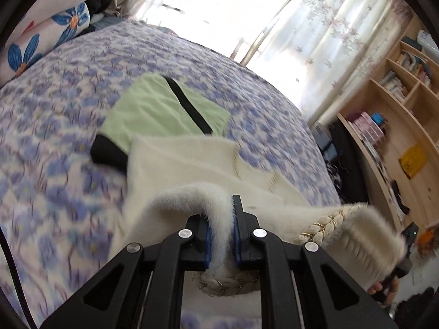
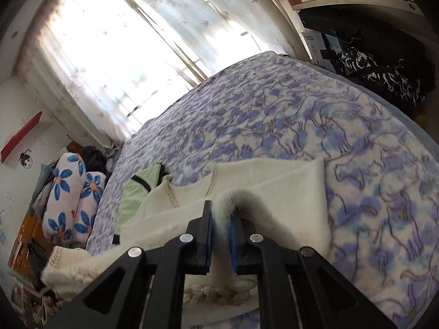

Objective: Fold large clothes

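Nearest the lens in each wrist view, the jaws are clamped on the cream sweater (image 1: 175, 164); the left gripper (image 1: 221, 213) pinches a fuzzy fold of its edge between blue pads, and the right gripper (image 2: 220, 213) does the same on another stretch of that edge, the braided gold-flecked trim hanging just below both sets of jaws; so each hand holds one end of the near hem, and neither is nearer the cloth than the other.

From the jaws the sweater runs straight ahead and down onto the bed (image 1: 68, 82), its lifted near edge draped, its far part lying flat on the blue-flowered cover; the held edge seems to span from one gripper to the other, so the fold line would lie crosswise to the direction both grippers point, and the coming move is probably a carry forward, over the flat part.

Just beyond the sweater's far edge, touching or overlapped by it, lies a pale green garment (image 1: 164, 107) with black trim; farther still, flowered pillows (image 1: 55, 22) and the curtained window (image 1: 329, 27).
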Demonstrator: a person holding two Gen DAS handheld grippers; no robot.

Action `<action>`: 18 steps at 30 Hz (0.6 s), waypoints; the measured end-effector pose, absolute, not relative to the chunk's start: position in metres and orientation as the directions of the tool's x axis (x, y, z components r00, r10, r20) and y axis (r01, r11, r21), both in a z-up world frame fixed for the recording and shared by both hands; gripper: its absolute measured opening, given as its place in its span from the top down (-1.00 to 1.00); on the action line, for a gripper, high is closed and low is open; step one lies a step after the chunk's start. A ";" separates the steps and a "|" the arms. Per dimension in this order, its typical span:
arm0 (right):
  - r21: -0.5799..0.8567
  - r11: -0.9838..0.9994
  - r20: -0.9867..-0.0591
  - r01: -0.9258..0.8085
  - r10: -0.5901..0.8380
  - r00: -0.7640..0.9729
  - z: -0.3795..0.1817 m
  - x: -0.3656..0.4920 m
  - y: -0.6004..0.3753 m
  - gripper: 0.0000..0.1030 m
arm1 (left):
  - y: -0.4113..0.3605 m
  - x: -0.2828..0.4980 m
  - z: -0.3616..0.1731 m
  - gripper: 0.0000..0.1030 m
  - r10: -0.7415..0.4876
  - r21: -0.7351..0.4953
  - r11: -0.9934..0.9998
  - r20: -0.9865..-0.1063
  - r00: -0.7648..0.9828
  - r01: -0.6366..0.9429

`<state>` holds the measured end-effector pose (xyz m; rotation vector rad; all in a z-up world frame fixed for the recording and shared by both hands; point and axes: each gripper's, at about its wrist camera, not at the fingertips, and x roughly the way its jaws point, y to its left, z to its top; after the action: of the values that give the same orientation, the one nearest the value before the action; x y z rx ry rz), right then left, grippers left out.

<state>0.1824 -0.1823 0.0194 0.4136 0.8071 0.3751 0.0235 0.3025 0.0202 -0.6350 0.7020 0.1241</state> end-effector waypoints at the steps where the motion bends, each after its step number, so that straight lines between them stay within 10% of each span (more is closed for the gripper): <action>1: 0.490 0.861 -0.621 -0.135 0.454 0.639 0.015 0.204 -0.181 0.80 | 0.314 0.042 0.015 0.78 -0.073 -0.496 0.800 -0.638 0.766 -0.337; 5: 0.473 0.881 -0.694 -0.029 0.392 0.604 -0.023 0.276 -0.174 0.53 | 0.351 0.106 -0.020 0.48 -0.086 -0.502 0.774 -0.688 0.721 -0.387; 9: 0.404 0.915 -0.752 -0.012 0.339 0.566 -0.066 0.308 -0.165 -0.06 | 0.365 0.145 -0.056 -0.40 -0.014 -0.398 0.794 -0.768 0.640 -0.460; 18: 0.262 0.963 -0.814 -0.064 0.256 0.522 -0.108 0.324 -0.167 -0.06 | 0.366 0.162 -0.089 -0.43 0.090 -0.201 0.894 -0.797 0.598 -0.401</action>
<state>0.3243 -0.1667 -0.1083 0.2094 1.0055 0.1937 0.1619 0.3660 -0.0894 -0.3821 0.8894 0.2929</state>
